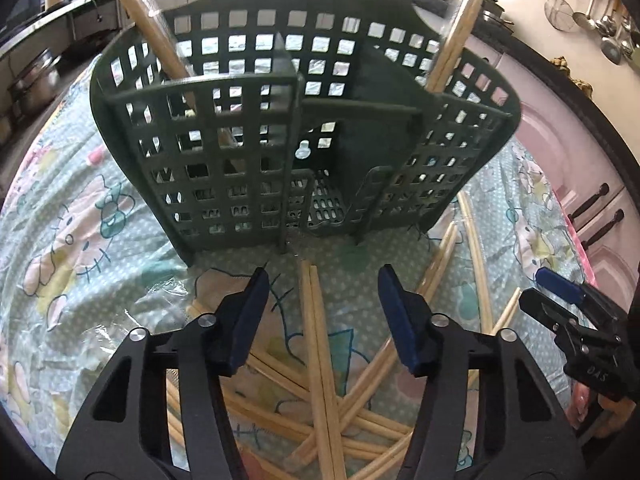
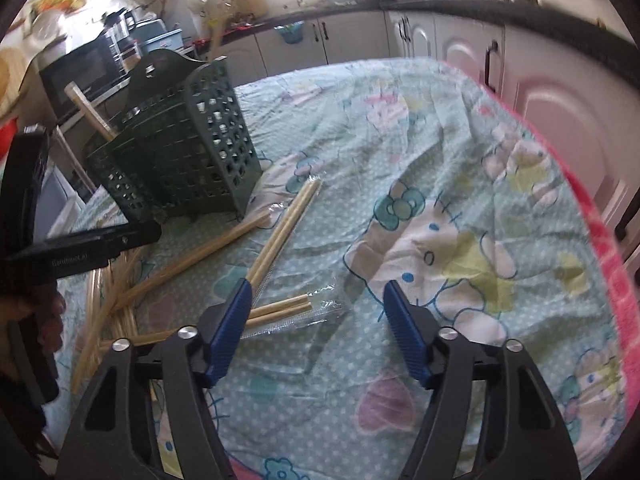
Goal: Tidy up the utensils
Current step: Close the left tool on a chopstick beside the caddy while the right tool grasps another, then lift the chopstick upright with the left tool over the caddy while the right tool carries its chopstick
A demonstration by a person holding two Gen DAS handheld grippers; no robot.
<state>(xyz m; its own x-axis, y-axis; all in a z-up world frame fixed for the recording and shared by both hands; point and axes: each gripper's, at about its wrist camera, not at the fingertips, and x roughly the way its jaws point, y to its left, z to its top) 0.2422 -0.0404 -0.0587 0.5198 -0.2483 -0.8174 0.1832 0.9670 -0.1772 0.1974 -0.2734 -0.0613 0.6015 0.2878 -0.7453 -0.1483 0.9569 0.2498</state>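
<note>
A dark green slotted utensil basket (image 1: 224,152) stands upright on the cloth-covered table. A wooden handle (image 1: 148,24) leans in its left compartment and chopsticks (image 1: 456,40) stick out of its right one. Several loose chopsticks lie crossed in front of it. My left gripper (image 1: 324,276) is open, low over the pile, with one pair of chopsticks (image 1: 318,340) lying between its jaws, untouched. My right gripper (image 2: 317,284) is open over the cloth with nothing between its pads. A plastic-wrapped chopstick pair (image 2: 288,308) lies just by its left finger. Another pair (image 2: 280,232) points toward the basket (image 2: 180,140).
The right gripper (image 1: 532,286) hovers at the right of the pile, near the left one. The table's pink-trimmed edge (image 2: 600,220) runs along the right, with white cabinets (image 2: 560,112) beyond. A black microwave (image 2: 76,72) sits behind the basket. Ladles (image 1: 600,20) hang on the wall.
</note>
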